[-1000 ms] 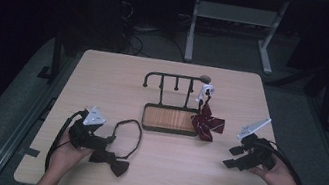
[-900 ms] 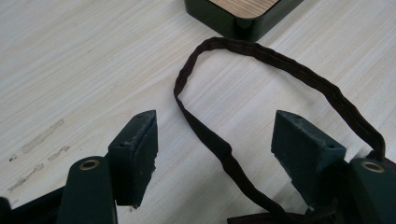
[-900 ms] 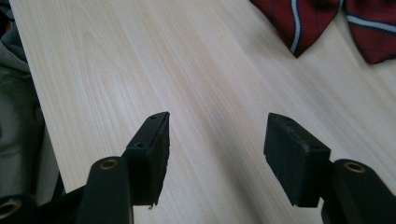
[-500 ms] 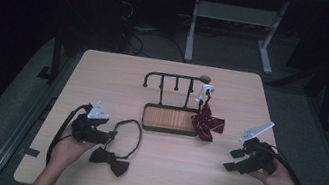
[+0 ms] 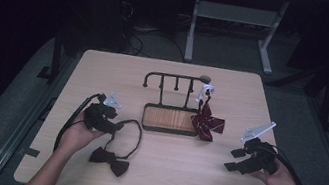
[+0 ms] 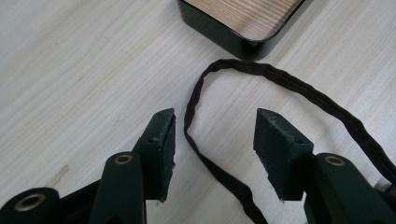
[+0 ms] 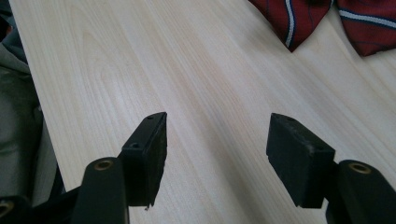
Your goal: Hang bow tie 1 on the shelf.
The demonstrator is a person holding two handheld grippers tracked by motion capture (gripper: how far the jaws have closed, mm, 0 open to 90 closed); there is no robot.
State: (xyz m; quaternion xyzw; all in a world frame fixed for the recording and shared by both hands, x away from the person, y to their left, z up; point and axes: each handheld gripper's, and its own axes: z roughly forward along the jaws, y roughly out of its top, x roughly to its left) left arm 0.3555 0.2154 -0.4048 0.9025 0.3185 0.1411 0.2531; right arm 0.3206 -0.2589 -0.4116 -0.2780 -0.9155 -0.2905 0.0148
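Observation:
A dark bow tie (image 5: 110, 160) lies at the table's front left, its strap (image 5: 133, 137) looped toward the rack. My left gripper (image 5: 117, 125) sits at that loop. In the left gripper view the strap (image 6: 189, 119) runs between the jaws of my left gripper (image 6: 215, 116), which have just been closing, but the pads stand clear of it. A red striped bow tie (image 5: 207, 124) hangs at the right end of the black rack (image 5: 175, 78). My right gripper (image 5: 235, 160) hovers open over bare wood at the right, the red bow tie (image 7: 294, 18) ahead of its fingertips (image 7: 217, 119).
The rack stands on a wooden base with a black rim (image 5: 168, 131), and a corner of that base (image 6: 243, 18) lies just beyond the strap loop. A white clip (image 5: 205, 90) hangs on the rack's right end. Dark floor and a metal stand surround the table (image 5: 105, 72).
My left gripper has moved away from the person and a little right, onto the strap loop, and its jaws have narrowed. The right gripper has stayed where it was.

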